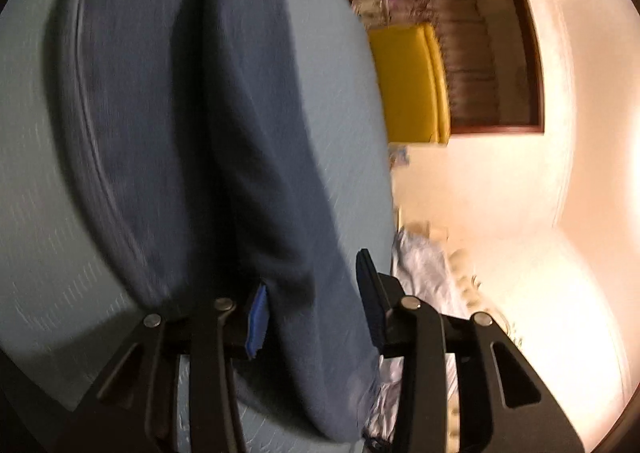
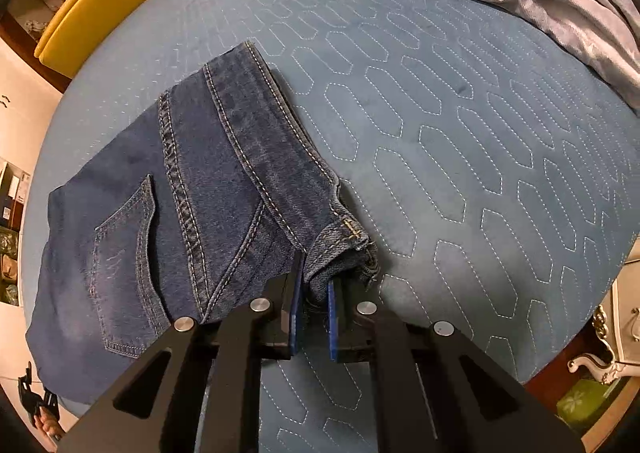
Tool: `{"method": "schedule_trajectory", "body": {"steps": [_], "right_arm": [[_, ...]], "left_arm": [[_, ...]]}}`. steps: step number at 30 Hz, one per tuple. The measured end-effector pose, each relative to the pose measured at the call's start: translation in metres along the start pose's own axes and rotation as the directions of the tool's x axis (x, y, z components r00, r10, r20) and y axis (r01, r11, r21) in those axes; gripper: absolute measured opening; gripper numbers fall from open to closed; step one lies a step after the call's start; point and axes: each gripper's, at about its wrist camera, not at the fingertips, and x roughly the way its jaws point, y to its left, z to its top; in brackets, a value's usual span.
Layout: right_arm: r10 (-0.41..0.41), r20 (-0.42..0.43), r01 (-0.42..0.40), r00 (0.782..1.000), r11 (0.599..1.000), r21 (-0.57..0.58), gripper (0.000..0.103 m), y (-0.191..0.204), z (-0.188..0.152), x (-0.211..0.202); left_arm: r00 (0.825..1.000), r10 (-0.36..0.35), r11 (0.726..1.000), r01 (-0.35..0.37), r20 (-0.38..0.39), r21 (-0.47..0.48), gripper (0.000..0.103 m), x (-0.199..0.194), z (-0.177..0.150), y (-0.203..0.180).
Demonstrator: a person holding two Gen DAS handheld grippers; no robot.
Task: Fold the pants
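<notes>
Folded denim jeans lie on the quilted blue mattress (hexagon stitching). The right gripper pinches their waistband corner; the left gripper stands parted around a rounded fold, pads clear.

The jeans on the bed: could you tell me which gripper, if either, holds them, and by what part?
The right gripper pinches the jeans at the waistband corner. The left gripper is open around a fold, not gripping.
</notes>
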Motion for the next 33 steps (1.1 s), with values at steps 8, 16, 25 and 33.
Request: {"method": "schedule_trajectory", "body": {"steps": [8,16,25,33], "right_arm": [[-0.049,-0.01,0.049,0.999,0.999,0.001,0.005,0.024,0.006,0.006],[-0.031,-0.026,0.031,0.999,0.999,0.017,0.004,0.025,0.012,0.011],[-0.062,-0.015,0.062,0.998,0.998,-0.012,0.005,0.03,0.011,0.013],[-0.061,-0.009,0.061,0.998,0.998,-0.016,0.004,0.034,0.006,0.013]], "left_arm": [[0.963,0.005,1.0,-0.012,0.271,0.024,0.055,-0.055,0.03,-0.027],[0.969,0.02,0.984,0.025,0.247,-0.175,0.052,-0.075,0.002,0.026],[0.994,0.061,0.972,-0.039,0.087,-0.234,0.044,-0.057,-0.032,0.048],[0.992,0.017,0.983,0.007,0.126,-0.182,0.04,-0.041,0.005,0.014]]}}
